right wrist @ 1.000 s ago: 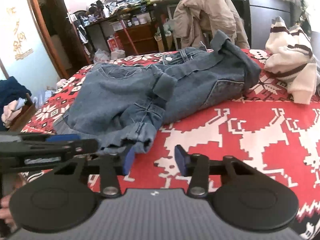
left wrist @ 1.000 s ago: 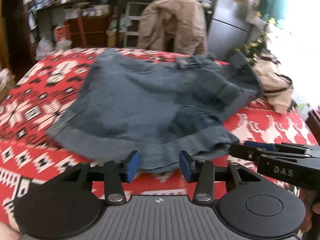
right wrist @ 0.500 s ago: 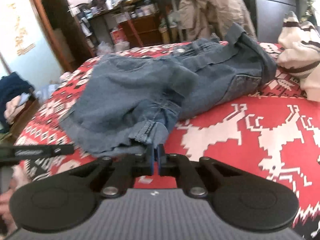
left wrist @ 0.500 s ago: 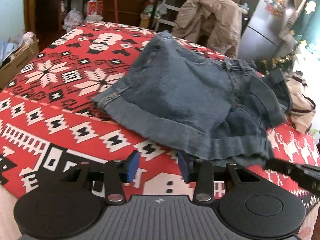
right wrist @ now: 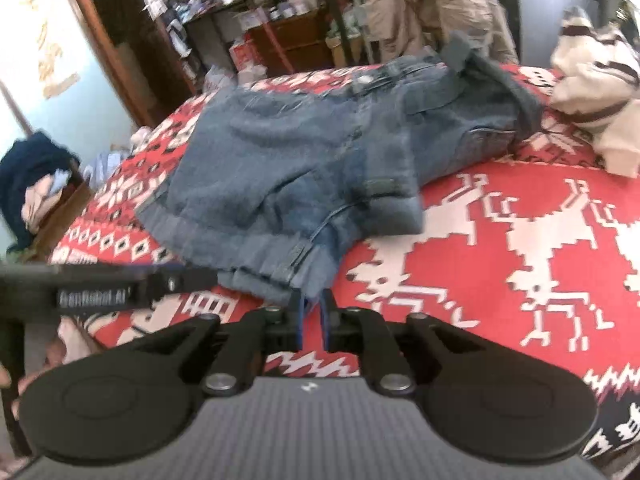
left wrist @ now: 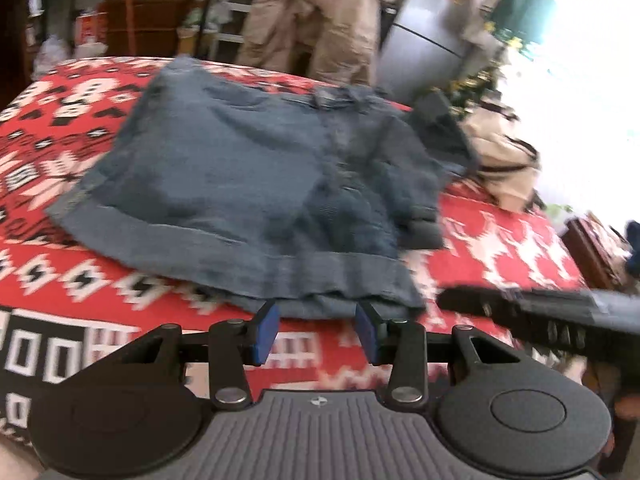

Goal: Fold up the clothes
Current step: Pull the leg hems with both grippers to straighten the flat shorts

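We see blue jeans (left wrist: 224, 176) on a red blanket (right wrist: 500, 248) with white and black shapes. Beside the jeans lies a cream sweater (right wrist: 592, 92) with brown stripes.

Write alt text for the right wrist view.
The right gripper, jaws nearly shut, pinches the near hem of crumpled denim shorts lying on a red patterned blanket. The left gripper reaches in from the left; a cream striped sweater lies behind.

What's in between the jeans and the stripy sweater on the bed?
Nothing but bare red patterned blanket. In the right wrist view, the jeans and the striped sweater lie apart, with only a narrow strip of blanket showing between them.
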Demonstrator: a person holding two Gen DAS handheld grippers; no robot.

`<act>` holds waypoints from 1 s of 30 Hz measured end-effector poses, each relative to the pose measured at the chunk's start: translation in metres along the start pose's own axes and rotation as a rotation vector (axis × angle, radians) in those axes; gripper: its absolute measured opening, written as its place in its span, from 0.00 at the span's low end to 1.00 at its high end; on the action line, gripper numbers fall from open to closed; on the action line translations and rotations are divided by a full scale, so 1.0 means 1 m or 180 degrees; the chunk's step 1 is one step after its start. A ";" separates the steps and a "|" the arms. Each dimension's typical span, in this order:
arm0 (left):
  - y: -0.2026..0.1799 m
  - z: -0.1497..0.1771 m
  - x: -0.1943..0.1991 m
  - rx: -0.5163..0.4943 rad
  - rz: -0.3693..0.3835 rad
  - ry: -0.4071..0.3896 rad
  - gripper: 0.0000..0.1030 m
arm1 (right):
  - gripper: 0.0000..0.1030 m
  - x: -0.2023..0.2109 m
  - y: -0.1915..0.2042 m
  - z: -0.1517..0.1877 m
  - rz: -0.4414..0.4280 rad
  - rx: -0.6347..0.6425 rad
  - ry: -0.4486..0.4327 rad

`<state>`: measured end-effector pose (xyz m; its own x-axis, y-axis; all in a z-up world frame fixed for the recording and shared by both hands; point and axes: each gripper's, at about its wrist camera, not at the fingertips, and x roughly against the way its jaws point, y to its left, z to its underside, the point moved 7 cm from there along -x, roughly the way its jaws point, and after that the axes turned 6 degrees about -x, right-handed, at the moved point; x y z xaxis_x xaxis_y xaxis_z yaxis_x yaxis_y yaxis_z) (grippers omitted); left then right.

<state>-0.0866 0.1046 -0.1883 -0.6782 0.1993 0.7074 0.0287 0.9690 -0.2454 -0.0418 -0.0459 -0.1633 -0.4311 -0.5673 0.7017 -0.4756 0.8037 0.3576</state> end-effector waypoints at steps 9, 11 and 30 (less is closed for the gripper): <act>-0.032 -0.010 -0.018 0.0012 0.0350 -0.0019 0.43 | 0.28 0.015 -0.051 -0.021 0.0190 -0.0384 -0.0177; -0.031 -0.009 -0.026 0.0141 0.0403 0.0073 0.42 | 0.29 0.016 -0.058 -0.022 0.0202 -0.0450 -0.0193; -0.049 -0.013 -0.046 0.0006 0.0101 -0.0092 0.42 | 0.34 0.002 -0.060 -0.029 0.0150 -0.0329 -0.0247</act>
<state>-0.0472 0.0498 -0.2005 -0.6980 0.2257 0.6796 0.0493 0.9620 -0.2687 0.0082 -0.0901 -0.1659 -0.5110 -0.5375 0.6708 -0.3736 0.8417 0.3898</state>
